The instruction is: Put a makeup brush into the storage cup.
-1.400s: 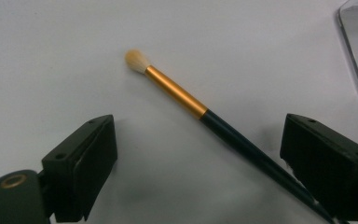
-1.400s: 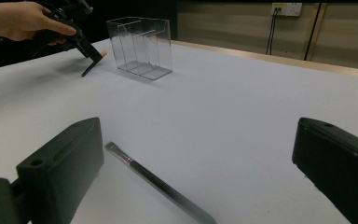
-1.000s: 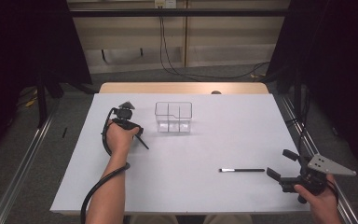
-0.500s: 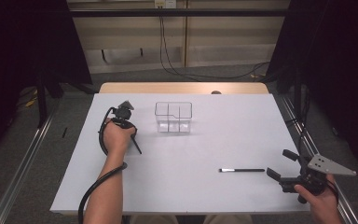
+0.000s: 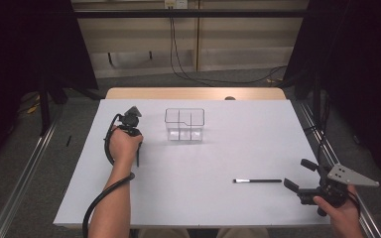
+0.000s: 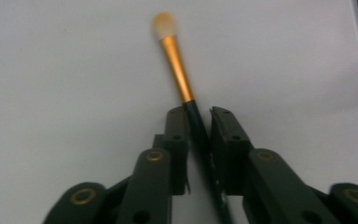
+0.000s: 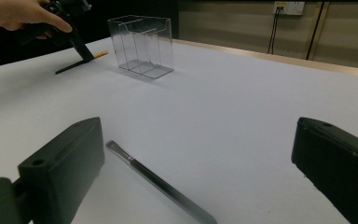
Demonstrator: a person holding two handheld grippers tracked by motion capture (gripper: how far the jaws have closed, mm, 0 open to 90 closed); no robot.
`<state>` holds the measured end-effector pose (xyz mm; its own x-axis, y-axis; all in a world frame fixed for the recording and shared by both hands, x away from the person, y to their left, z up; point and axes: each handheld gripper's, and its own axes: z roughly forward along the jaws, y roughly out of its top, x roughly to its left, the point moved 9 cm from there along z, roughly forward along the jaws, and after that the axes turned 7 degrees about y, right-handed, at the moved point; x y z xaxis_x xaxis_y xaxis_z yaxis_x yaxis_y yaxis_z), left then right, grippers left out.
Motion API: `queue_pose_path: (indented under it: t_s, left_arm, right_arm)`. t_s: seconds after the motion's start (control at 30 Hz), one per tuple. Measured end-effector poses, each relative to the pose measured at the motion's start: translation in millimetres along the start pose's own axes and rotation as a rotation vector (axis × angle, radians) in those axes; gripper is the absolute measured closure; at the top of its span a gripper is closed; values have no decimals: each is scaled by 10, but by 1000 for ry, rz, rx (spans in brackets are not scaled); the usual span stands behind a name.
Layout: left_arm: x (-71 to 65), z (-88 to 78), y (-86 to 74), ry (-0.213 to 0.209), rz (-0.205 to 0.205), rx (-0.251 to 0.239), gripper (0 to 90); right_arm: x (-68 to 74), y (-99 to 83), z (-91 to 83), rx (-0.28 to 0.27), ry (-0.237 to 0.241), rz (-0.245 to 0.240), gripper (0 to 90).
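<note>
A makeup brush [image 6: 177, 70] with a pale tip, a gold band and a dark handle lies on the white table [image 5: 228, 148] left of the middle. My left gripper [image 6: 198, 122] points down at it. Its jaws have just been closing and now pinch the dark handle just behind the gold band. In the high view the left gripper [image 5: 137, 153] is under the hand, with the handle [image 5: 138, 161] sticking out toward the near edge. My right gripper [image 5: 296, 174] rests at the near right corner, open, nothing between its fingers.
A clear plastic box [image 5: 184, 124] with compartments stands just right of the left hand, also in the right gripper view [image 7: 142, 44]. A thin black brush [image 5: 258, 181] lies flat just left of the right gripper. The left gripper's cable [image 5: 99, 203] trails along the forearm.
The left gripper's jaws have closed in on the brush handle, and the handle now points more straight toward the near edge. The right gripper has kept still.
</note>
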<state>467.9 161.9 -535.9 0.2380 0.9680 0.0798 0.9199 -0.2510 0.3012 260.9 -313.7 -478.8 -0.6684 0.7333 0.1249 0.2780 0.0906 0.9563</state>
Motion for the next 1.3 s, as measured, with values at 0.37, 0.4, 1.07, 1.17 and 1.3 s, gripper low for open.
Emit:
queue_pose_path:
  t_s: [0.37,0.4,1.07,1.17,1.3]
  left_arm:
    - [25,-41,-96,-59,22,89,827]
    - [26,-40,-95,-62,22,88,816]
    - [-14,-15,-81,-12,67,134,800]
    - [-26,-5,-81,4,80,129,812]
    - [-24,-13,-88,6,96,123,837]
  right_arm:
    - [3,-6,11,5,2,-2,20]
    - [6,-6,14,5,3,-4,20]
    - [30,-21,39,18,10,-9,20]
    - [39,-18,44,19,11,-10,20]
    - [49,-16,47,19,11,-13,20]
